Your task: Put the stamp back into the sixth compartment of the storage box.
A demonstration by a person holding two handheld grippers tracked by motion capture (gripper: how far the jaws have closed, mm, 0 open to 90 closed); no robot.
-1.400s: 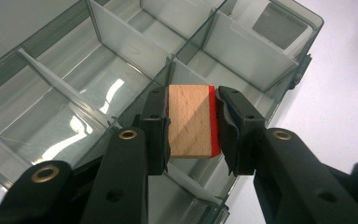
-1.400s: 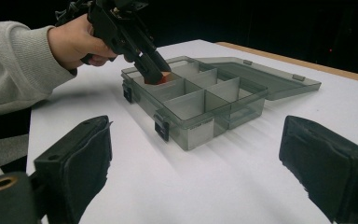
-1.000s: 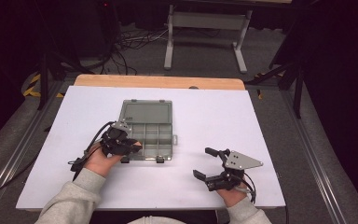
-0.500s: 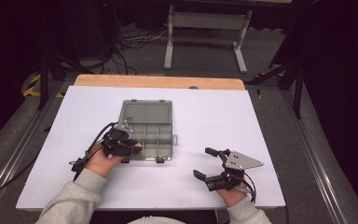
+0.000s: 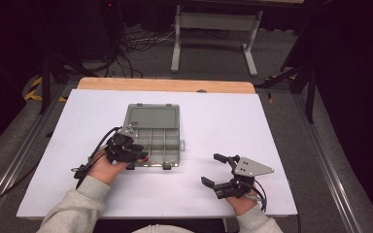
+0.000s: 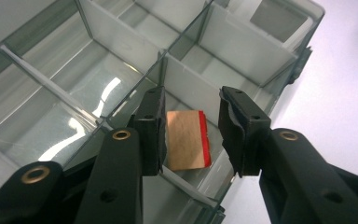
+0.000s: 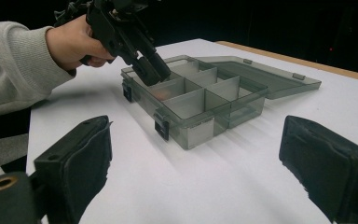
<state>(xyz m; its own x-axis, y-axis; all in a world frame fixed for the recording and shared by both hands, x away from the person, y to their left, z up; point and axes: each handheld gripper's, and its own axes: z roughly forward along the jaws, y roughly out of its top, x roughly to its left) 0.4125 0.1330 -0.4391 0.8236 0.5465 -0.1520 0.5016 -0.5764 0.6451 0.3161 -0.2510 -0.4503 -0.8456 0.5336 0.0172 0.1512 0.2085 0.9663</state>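
1. Nearest the person, at about 5 o'clock on the white table [image 5: 281,126], the right gripper [image 5: 217,170] rests low with its jaws spread wide and nothing between them. My judgement is that it should stay parked there, well apart from the box, so it cannot knock it.

2. At about 8 o'clock the left gripper [image 5: 137,154] tilts down into the near-left corner of the open grey box [image 5: 160,143]. In the left gripper view [image 6: 189,132] its jaws stand partly apart, one on each side of a small tan card with a red edge [image 6: 188,140], and a visible gap on both sides says they are not gripping it.

3. The card lies flat on the floor of a near corner compartment, close to the box's front wall. Whether the step in hand is picking it up or letting it go cannot be told from this.

4. If it is a pick, a flat thin card gives little to grip: I would tip the jaws lower, catch the long edges, and close slowly so it does not slide against the divider [image 6: 193,84].

5. Farther off, toward 12 o'clock, the lid [image 5: 152,116] lies folded back flat, clear of the work.
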